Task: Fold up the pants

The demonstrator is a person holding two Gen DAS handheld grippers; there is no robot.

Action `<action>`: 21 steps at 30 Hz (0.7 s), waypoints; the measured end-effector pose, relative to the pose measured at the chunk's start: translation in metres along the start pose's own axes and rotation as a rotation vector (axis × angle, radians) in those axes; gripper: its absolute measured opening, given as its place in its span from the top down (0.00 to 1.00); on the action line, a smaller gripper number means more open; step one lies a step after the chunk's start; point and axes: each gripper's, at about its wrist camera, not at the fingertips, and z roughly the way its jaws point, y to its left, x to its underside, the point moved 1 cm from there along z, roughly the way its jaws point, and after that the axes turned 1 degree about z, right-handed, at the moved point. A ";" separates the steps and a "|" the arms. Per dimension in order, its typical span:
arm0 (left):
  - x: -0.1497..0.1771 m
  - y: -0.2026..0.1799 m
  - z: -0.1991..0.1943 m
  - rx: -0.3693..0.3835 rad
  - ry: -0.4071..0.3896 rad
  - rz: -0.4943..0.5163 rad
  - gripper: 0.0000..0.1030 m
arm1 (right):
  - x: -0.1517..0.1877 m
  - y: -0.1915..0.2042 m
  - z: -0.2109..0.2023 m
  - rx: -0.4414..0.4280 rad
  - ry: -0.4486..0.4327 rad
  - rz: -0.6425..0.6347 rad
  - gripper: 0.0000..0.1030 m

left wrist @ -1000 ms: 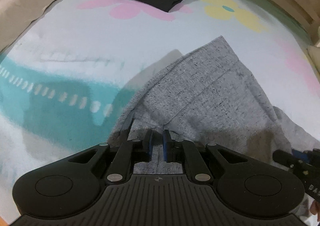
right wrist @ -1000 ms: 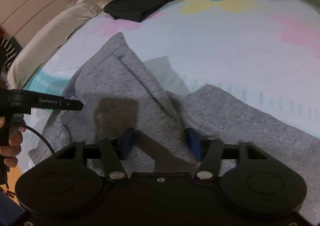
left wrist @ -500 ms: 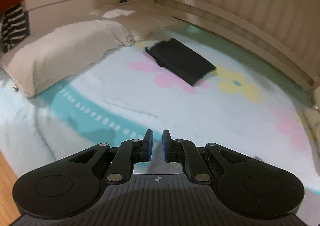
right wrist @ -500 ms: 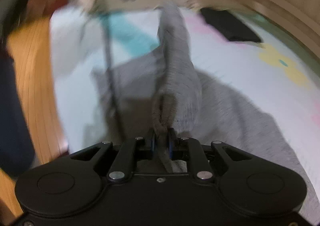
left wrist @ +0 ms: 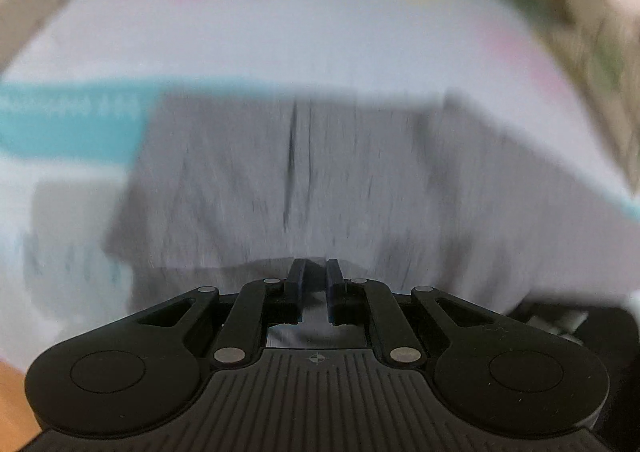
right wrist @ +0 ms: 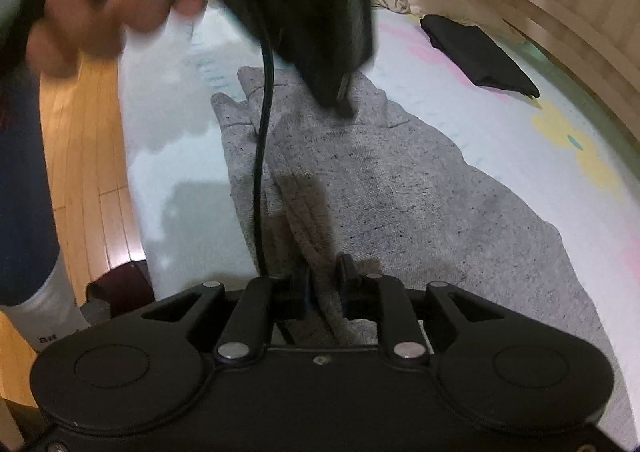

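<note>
Your bed (right wrist: 460,64), under a pale flowered sheet, fills both views; the grey pants (right wrist: 400,192) lie spread across its near part, a raised fold running toward your right gripper (right wrist: 326,280); a folded black garment (right wrist: 476,52) lies well apart at 1 o'clock; your left gripper (left wrist: 313,280) hangs over the pants in a blurred view, jaws narrow, with nothing visibly pinched; the right jaws have just been opening a little, grey cloth between them, though you cannot tell whether the pads press it; your left hand (right wrist: 92,20) shows at 11 o'clock.
</note>
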 end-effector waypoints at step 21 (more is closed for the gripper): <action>0.029 -0.037 -0.037 0.005 -0.131 0.133 0.91 | 0.080 -0.057 -0.066 0.147 -0.003 0.212 0.56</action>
